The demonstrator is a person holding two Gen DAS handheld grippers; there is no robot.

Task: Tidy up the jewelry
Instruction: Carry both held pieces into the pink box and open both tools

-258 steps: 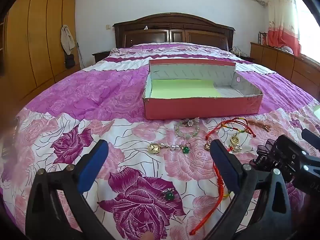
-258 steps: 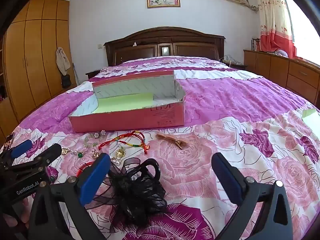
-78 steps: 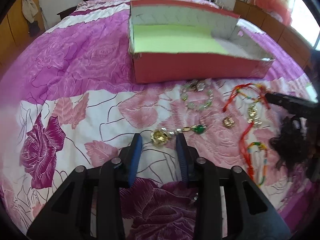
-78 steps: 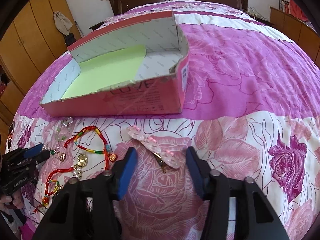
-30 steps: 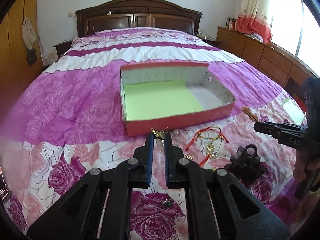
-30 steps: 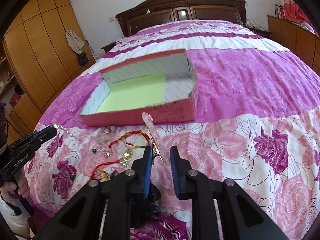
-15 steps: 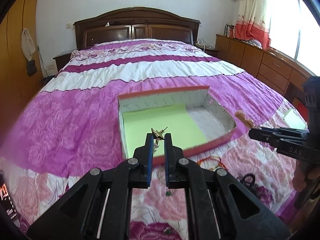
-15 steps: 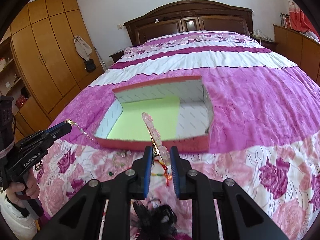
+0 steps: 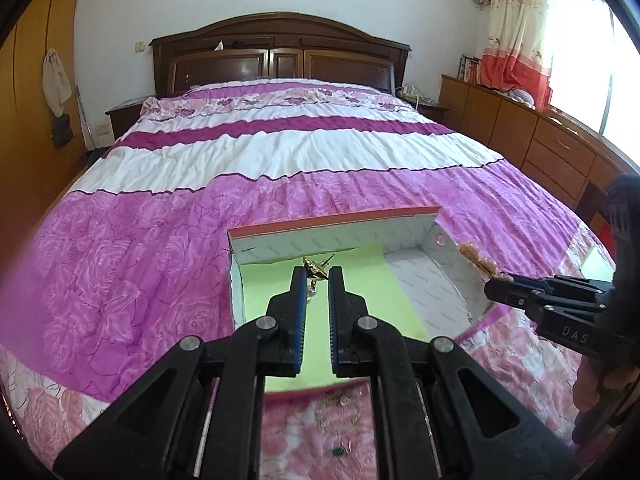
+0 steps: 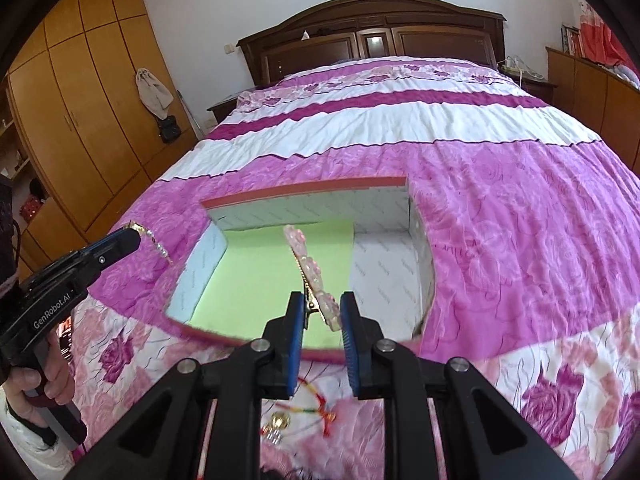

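A red box with a green floor lies open on the bed; it also shows in the right wrist view. My left gripper is shut on a gold bead chain and holds it above the box's green floor. In the right wrist view that chain dangles from the left gripper left of the box. My right gripper is shut on a pink flower hair clip above the box's near edge. The clip shows over the box's right wall in the left wrist view.
Loose jewelry lies on the rose-patterned bedspread in front of the box: a red string bracelet, a gold charm, a green bead. A dark headboard stands far back. Wardrobes at left, low cabinets at right.
Both grippers have lifted and moved forward with their items, from over the box's front edge to over its inside. The box looks closer and lower in both views.
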